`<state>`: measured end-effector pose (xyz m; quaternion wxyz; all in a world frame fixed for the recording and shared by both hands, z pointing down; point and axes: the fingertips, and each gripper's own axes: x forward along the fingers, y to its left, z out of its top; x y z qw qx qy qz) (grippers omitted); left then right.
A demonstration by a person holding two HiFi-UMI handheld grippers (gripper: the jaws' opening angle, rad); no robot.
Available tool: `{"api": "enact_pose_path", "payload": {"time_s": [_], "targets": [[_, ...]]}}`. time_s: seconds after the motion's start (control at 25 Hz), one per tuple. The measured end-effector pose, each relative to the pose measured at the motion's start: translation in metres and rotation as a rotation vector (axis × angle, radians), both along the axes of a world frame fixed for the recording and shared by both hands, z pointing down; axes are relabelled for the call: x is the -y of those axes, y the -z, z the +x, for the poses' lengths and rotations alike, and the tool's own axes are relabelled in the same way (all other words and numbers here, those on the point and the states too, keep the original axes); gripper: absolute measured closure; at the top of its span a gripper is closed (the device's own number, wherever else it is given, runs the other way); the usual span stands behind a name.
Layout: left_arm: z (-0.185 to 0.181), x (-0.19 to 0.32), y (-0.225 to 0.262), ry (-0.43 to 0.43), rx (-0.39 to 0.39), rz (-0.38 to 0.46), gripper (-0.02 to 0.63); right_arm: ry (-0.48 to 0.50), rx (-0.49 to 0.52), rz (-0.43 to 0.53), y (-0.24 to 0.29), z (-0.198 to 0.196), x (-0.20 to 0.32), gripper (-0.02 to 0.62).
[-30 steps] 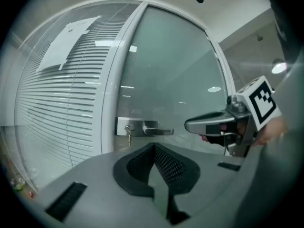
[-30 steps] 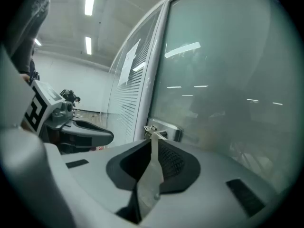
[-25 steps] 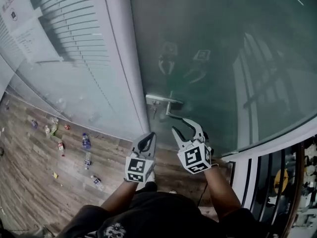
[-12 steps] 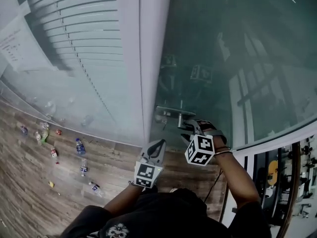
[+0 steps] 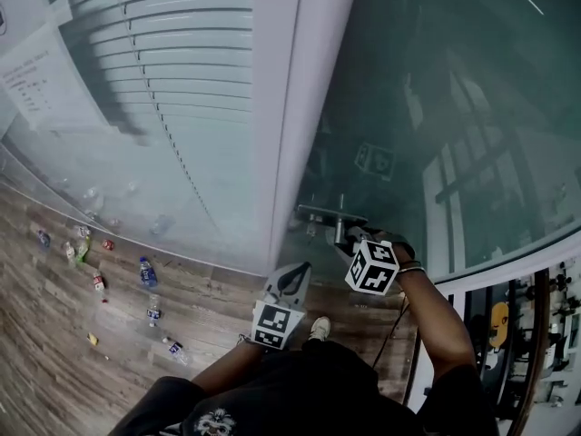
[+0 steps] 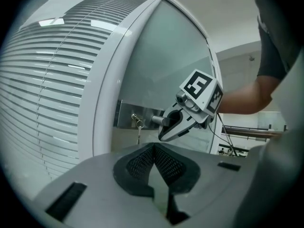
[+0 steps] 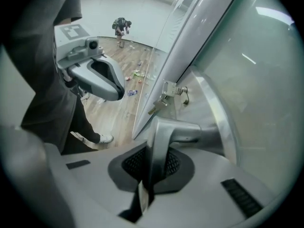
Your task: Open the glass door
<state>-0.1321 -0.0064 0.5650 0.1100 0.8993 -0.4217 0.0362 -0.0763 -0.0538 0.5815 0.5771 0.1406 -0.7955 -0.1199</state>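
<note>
The glass door [image 5: 454, 107] fills the upper right of the head view, with a metal lever handle [image 5: 329, 214] near its left edge. My right gripper [image 5: 349, 237] points steeply down and is shut on that handle. In the right gripper view the handle's bar [image 7: 183, 132] sits clamped between the pads [image 7: 133, 163]. A key hangs from the lock [image 6: 137, 122] beside the handle [image 6: 158, 120]. My left gripper [image 5: 295, 275] hangs lower and to the left, apart from the door, shut with nothing between its fingers [image 6: 142, 158].
A white door frame post [image 5: 304, 107] stands left of the glass, with slatted blinds [image 5: 172, 80] beyond it. Several bottles [image 5: 145, 271] lie on the wooden floor at the left. A dark railing [image 5: 536, 334] runs at the far right. The person's shoe [image 5: 318, 327] is below the handle.
My right gripper dropped from open in front of the handle, tipped downward and closed on it. The left gripper sank a little and stayed shut.
</note>
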Motion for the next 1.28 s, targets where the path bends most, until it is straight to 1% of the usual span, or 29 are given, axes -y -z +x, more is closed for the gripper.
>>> {"api": "enact_pose_path", "payload": {"time_s": [0.08,0.2,0.32,0.4,0.48,0.6,0.64,0.72,0.88,1.04,1.28], "targets": [[-0.001,0.000,-0.001,0.003,0.004,-0.005,0.600,-0.007,0.045,-0.023,0.004,-0.001,-0.001,0.580],[-0.004,0.002,-0.006,0.006,0.024,-0.020,0.600,-0.012,0.104,-0.030,0.007,-0.004,0.000,0.580],[-0.006,0.002,-0.010,0.009,0.034,-0.032,0.600,-0.018,0.202,-0.020,0.008,-0.009,0.000,0.580],[-0.004,0.001,-0.012,0.008,0.037,-0.032,0.600,-0.015,0.286,-0.008,0.009,-0.013,0.001,0.580],[-0.001,0.002,-0.010,0.006,0.039,-0.028,0.600,-0.011,0.391,-0.001,0.011,-0.017,0.003,0.580],[0.003,0.000,-0.008,-0.006,0.045,-0.022,0.600,-0.020,0.576,-0.031,0.011,-0.025,0.002,0.580],[0.004,0.000,-0.008,-0.009,0.047,-0.019,0.600,-0.019,0.614,-0.043,0.012,-0.027,0.001,0.580],[0.006,0.002,-0.006,-0.014,0.053,-0.011,0.600,-0.012,0.634,-0.069,0.012,-0.028,0.001,0.580],[0.008,0.008,0.001,-0.015,0.055,0.007,0.600,0.005,0.610,-0.107,0.008,-0.027,0.005,0.578],[0.012,0.012,0.008,-0.016,0.048,0.022,0.600,-0.011,0.607,-0.102,0.006,-0.026,0.016,0.578],[0.011,0.019,0.015,-0.018,0.044,0.047,0.600,-0.042,0.596,-0.089,0.003,-0.020,0.046,0.578]]}}
